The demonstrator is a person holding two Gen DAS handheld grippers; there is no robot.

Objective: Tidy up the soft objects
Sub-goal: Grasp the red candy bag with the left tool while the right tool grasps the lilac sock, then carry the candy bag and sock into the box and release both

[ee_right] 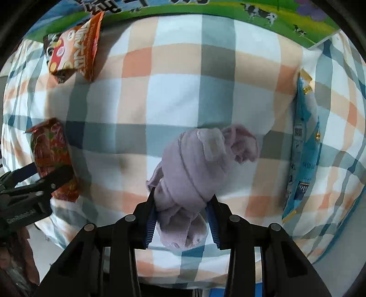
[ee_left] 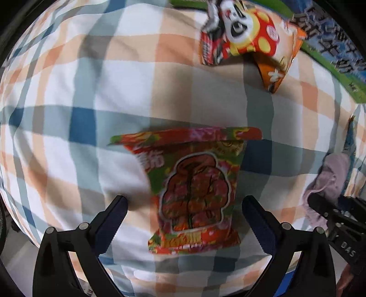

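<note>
A: On the left, the left hand-held gripper has its jaws spread wide on either side of the red and green snack bag. Nothing is pinched; the bag lies flat on the checked cloth.

B: And to the right?

A: The right hand-held gripper is closed on the lilac rolled towel, clamping its near end while the rest lies on the cloth. Farther right a blue packet lies near the cloth's edge. An orange snack bag sits at the far left, against a green box.

B: What might go wrong?

A: I'd guess the towel could unroll or sag if lifted by one end. The slick snack bag might slide or crumple if the left jaws close off-centre, and either could drag the loose cloth along.
</note>
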